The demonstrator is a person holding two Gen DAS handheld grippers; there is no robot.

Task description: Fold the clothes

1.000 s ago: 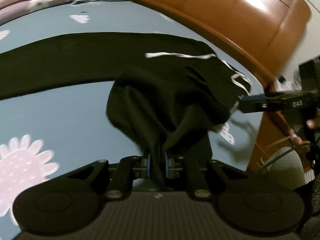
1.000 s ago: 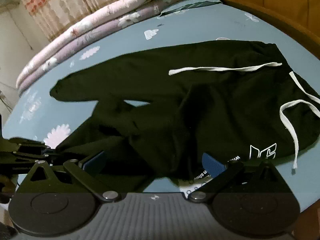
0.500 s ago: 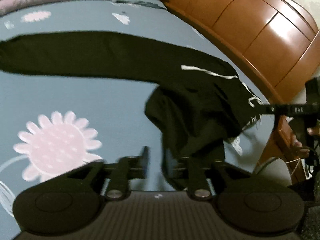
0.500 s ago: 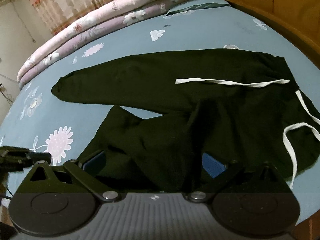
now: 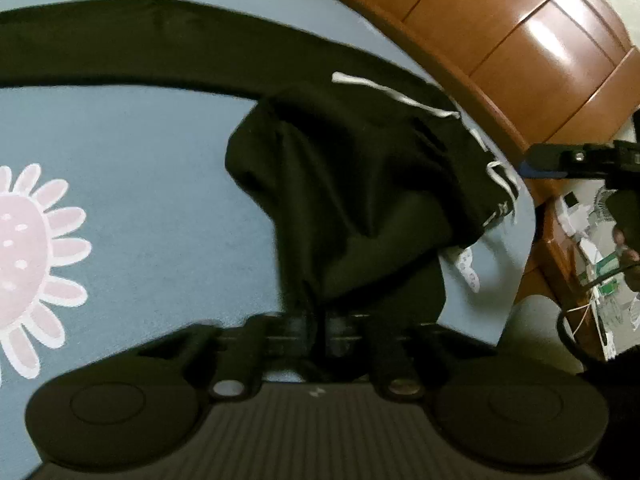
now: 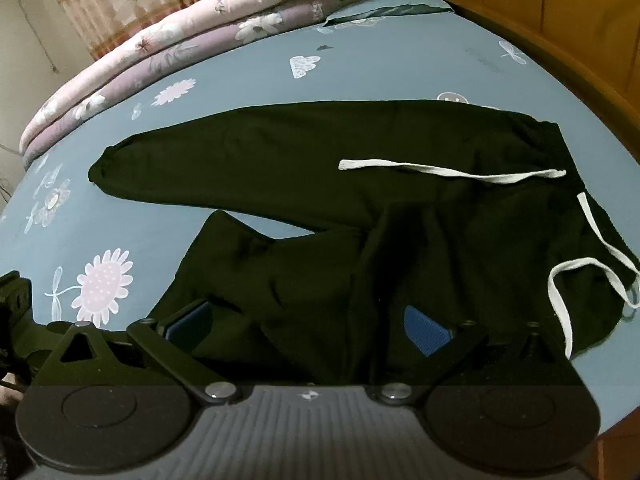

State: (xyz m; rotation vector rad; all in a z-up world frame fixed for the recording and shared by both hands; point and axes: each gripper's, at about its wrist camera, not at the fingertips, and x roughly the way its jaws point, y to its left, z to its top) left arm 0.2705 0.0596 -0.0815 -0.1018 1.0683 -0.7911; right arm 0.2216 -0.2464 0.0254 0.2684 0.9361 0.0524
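A: Black trousers lie on the blue bedsheet, far leg flat, near leg bunched.

B: Why bunched?

A: Left gripper, jaws pinched on its fabric, likely to carry it over. Right gripper spread wide, holding nothing.

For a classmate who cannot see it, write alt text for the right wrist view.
Black sweatpants with a white drawstring lie on a blue flowered bedsheet, the near leg bunched. The right gripper hangs open over the bunched cloth.
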